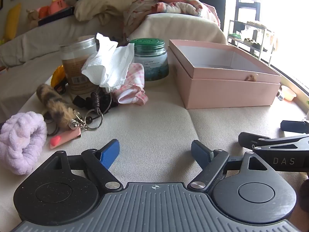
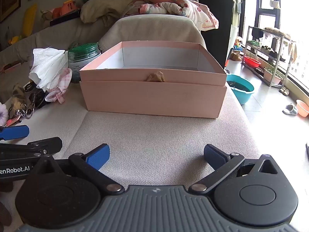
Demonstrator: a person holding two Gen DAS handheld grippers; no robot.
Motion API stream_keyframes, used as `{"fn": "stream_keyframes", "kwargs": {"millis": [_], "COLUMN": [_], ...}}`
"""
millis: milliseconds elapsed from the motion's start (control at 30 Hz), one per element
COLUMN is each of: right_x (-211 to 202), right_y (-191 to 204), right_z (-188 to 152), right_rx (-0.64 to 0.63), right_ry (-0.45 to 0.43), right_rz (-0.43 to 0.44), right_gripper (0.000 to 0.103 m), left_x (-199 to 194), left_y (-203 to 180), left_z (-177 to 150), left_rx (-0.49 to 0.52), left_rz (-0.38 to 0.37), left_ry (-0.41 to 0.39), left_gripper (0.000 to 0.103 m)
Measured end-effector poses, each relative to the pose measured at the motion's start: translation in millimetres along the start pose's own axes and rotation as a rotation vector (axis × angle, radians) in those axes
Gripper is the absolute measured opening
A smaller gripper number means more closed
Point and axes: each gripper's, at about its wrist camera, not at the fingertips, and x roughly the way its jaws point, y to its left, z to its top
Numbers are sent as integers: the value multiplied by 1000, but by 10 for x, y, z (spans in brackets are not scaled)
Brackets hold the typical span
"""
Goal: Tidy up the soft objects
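An open pink box [image 1: 229, 92] [image 2: 154, 98] stands on the beige cushion, a small tan tuft [image 2: 155, 76] poking over its front rim. To its left lie a crumpled white tissue [image 1: 108, 65] [image 2: 48, 65], a pink checked cloth [image 1: 133, 89] [image 2: 61, 85], a furry brown keychain tail [image 1: 56, 106] and a lilac fluffy scrunchie [image 1: 21, 141]. My left gripper [image 1: 155, 154] is open over bare cushion, in front of the pile. My right gripper [image 2: 156, 157] is open too, facing the box with nothing between its fingers.
A clear jar [image 1: 77, 65] and a green-lidded jar [image 1: 150, 58] [image 2: 81, 61] stand behind the pile. Key rings [image 1: 94, 118] and a pink clip [image 1: 65, 138] lie nearby. Bedding [image 1: 170, 5] is heaped behind. The cushion drops off at the right toward a teal basin [image 2: 241, 89].
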Motion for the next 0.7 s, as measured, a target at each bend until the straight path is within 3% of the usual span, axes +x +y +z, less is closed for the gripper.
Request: {"fn": "stream_keyframes", "kwargs": {"millis": [700], "right_x": [-4], "right_y": [3], "right_z": [-2], "right_rx": [-1], "right_ry": [-1], "right_rz": [0], "right_gripper": [103], "left_x": [-6], "left_y": [-14], "left_z": [5], "left_rx": [13], "left_rz": [11], "left_ry": [4], "left_gripper": [86]}}
